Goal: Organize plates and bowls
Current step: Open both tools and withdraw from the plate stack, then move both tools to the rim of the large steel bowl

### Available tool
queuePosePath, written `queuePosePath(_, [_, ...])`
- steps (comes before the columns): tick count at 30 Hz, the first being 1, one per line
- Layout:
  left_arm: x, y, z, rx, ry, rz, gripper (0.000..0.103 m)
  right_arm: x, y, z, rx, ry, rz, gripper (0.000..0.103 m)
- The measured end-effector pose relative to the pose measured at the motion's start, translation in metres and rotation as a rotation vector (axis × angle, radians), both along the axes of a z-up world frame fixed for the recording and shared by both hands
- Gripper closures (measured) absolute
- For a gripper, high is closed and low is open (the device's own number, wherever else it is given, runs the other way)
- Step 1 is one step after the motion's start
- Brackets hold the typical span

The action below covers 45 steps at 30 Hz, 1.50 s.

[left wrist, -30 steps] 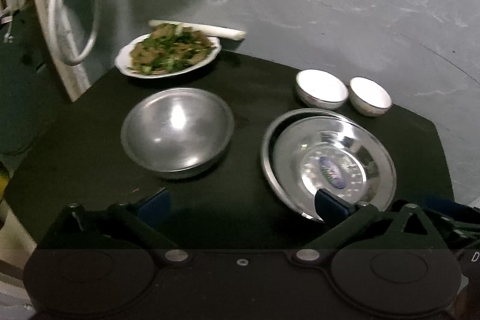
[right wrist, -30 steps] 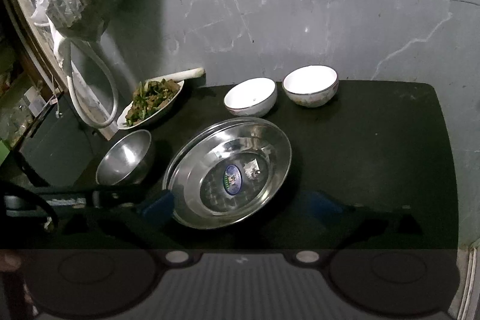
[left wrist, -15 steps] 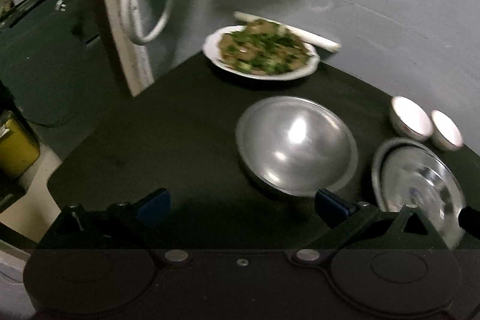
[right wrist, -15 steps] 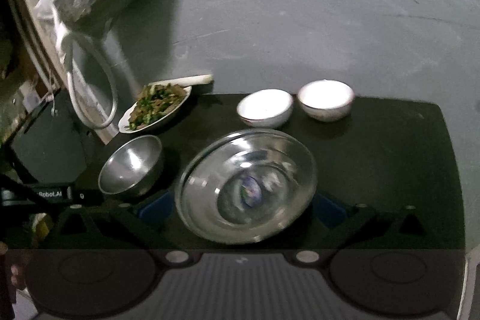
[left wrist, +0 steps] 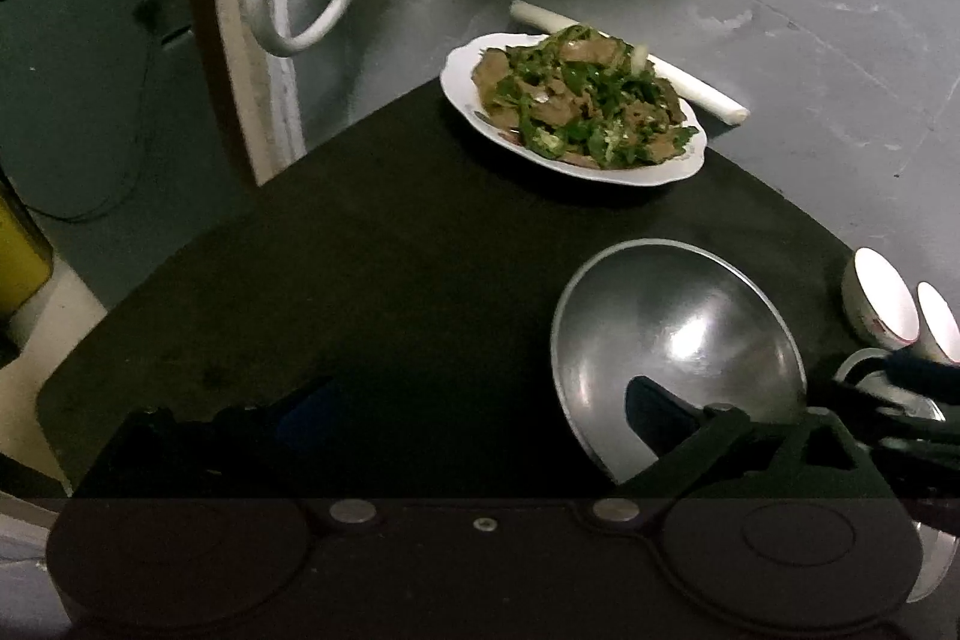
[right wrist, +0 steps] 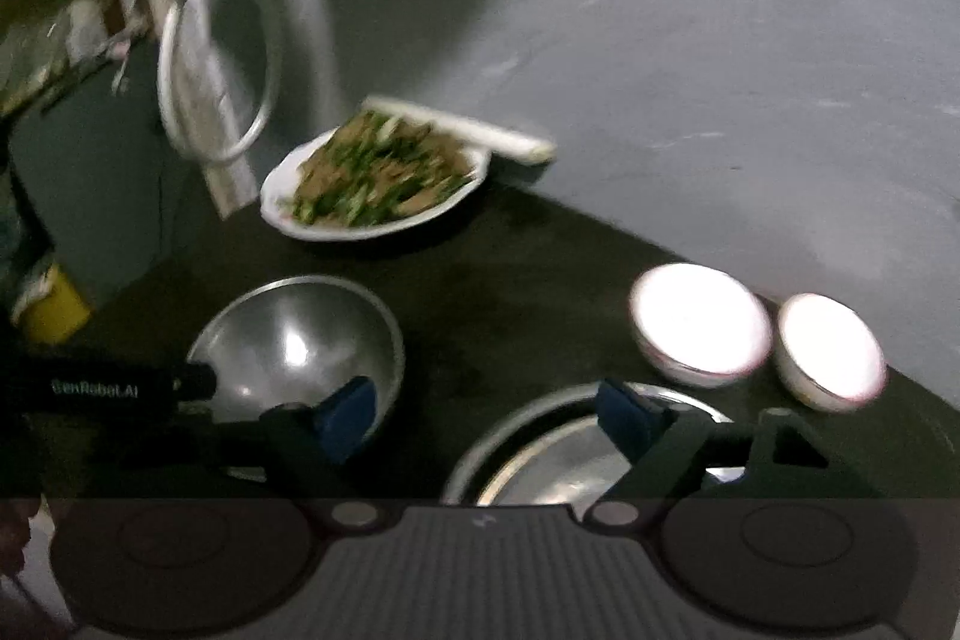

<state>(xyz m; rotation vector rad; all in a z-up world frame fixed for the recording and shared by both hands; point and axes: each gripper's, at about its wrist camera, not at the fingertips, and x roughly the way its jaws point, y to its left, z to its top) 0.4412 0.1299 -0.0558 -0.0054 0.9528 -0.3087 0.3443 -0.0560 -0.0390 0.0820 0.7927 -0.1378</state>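
1. Left wrist view: left tool (left wrist: 474, 409) spread wide, jaws just closing a little, nothing gripped; right finger (left wrist: 651, 415) over near rim of steel bowl (left wrist: 678, 334), left finger over bare dark surface (left wrist: 372, 250). Contact with rim: cannot tell.
2. Steel bowl upright, empty, on surface at lower right of the view.
3. Food plate (left wrist: 570, 106) at far edge, white, heaped with greens and brown pieces; white stalk (left wrist: 690, 82) just behind it against grey wall.
4. Two white bowls (left wrist: 882, 304) side by side at far right edge, beyond steel bowl.
5. Right wrist view (blurred): right tool (right wrist: 486, 415) fairly wide, jaws just closing, nothing gripped; left finger (right wrist: 348, 415) in front of steel bowl's (right wrist: 294, 334) right rim, right finger over far rim of steel plate (right wrist: 540, 454).
6. Steel plate near bottom centre, partly hidden by tool, right of steel bowl, apart from it.
7. White bowls (right wrist: 699, 322) just beyond steel plate, nearly touching each other.
8. Food plate (right wrist: 372, 184) far left of centre, stalk (right wrist: 462, 130) behind.
9. Left tool's dark body (right wrist: 102, 388) at left edge, beside steel bowl.
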Motion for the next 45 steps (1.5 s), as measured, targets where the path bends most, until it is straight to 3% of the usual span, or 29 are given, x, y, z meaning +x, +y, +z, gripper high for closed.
queuePosePath(7, [0.004, -0.004, -0.008, -0.058, 0.023, -0.044, 0.040, 0.025, 0.009, -0.022, 0.032, 0.093, 0.037, 0.045])
queuePosePath(9, [0.006, -0.004, -0.010, -0.082, 0.035, -0.056, 0.065, 0.026, 0.011, -0.024, 0.037, 0.100, 0.050, 0.051])
queuePosePath(11, [0.007, -0.003, -0.012, -0.105, 0.054, -0.058, 0.069, 0.027, 0.012, -0.025, 0.049, 0.103, 0.058, 0.064])
queuePosePath(14, [0.007, -0.003, -0.013, -0.129, 0.059, -0.068, 0.075, 0.032, 0.013, -0.027, 0.056, 0.111, 0.069, 0.074])
queuePosePath(18, [0.007, -0.002, -0.012, -0.161, 0.068, -0.090, 0.087, 0.034, 0.015, -0.029, 0.083, 0.117, 0.073, 0.082])
queuePosePath(27, [-0.014, 0.007, 0.000, -0.187, 0.042, -0.092, 0.090, 0.021, 0.022, -0.029, 0.083, 0.114, 0.080, 0.087])
queuePosePath(33, [-0.047, 0.012, 0.020, -0.195, 0.018, -0.110, 0.090, -0.010, 0.020, -0.011, 0.129, 0.066, 0.061, 0.087])
queuePosePath(45, [-0.159, -0.023, 0.032, -0.172, 0.048, -0.202, 0.091, -0.130, -0.012, 0.019, 0.222, -0.027, 0.018, 0.087])
